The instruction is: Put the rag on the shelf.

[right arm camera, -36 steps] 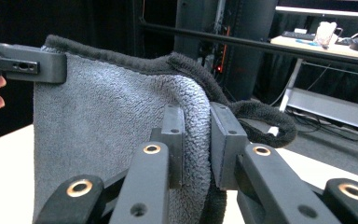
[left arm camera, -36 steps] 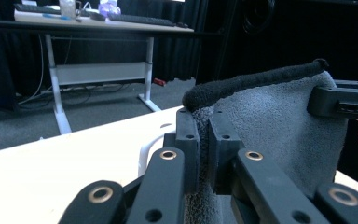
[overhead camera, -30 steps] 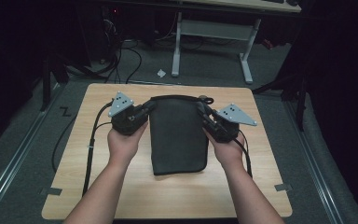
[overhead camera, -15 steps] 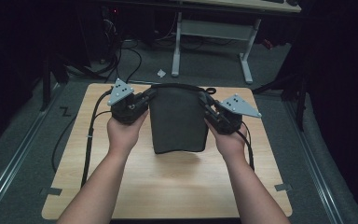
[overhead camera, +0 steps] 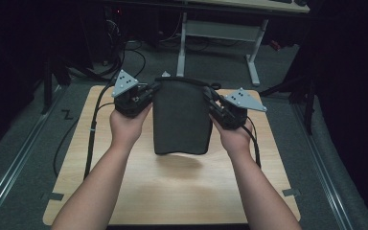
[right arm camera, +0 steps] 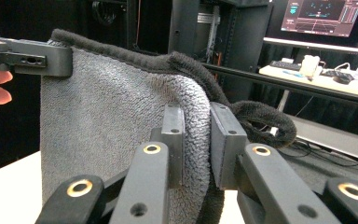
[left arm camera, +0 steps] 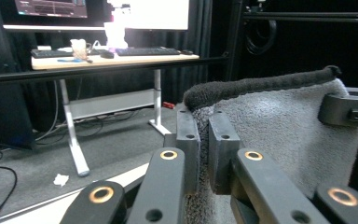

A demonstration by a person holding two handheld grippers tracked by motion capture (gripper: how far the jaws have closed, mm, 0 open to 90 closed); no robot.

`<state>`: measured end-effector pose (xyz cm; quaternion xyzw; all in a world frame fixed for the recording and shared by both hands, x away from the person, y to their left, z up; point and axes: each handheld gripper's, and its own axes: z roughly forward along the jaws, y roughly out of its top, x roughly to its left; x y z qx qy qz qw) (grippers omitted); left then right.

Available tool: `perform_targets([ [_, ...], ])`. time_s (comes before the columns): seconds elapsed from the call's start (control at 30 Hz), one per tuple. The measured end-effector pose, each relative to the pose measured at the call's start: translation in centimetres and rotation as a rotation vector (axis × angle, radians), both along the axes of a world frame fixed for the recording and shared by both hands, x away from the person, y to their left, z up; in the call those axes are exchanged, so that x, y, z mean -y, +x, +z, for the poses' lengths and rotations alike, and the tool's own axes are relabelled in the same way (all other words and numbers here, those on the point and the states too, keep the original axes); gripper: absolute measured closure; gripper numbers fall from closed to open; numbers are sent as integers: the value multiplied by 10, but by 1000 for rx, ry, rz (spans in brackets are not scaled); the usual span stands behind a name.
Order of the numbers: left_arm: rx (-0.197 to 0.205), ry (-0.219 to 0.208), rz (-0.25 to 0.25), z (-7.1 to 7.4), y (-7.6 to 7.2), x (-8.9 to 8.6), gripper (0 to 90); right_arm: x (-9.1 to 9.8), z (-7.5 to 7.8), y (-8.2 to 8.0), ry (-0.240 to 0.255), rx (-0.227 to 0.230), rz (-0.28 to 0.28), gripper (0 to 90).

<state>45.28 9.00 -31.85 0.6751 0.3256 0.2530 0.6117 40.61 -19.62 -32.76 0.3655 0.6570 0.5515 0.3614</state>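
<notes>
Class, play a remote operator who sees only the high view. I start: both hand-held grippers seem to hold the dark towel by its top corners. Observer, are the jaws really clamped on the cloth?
Observer: Yes. In the left gripper view the left hand-held gripper has its jaws pinching the grey towel just under its rolled top hem.
Operator: And the other side?
Observer: The right hand-held gripper also clamps a fold of terry cloth between its jaws.
Operator: Is the top edge taut?
Observer: Not fully; in the right gripper view the hem sags and curls into a loop beyond the jaws.
</notes>
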Motion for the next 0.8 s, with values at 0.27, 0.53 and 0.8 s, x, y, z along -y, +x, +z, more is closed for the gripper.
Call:
perform_targets([
  [0.27,-23,-1,25,-5,37,4,850,0,5,37,-27,-22,0,781],
  [0.53,-60,47,46,-8,66,14,850,3,1,72,-94,-45,-38,781],
  [0.8,-144,104,32,-33,88,19,851,10,-16,93,-145,-91,-14,781],
])
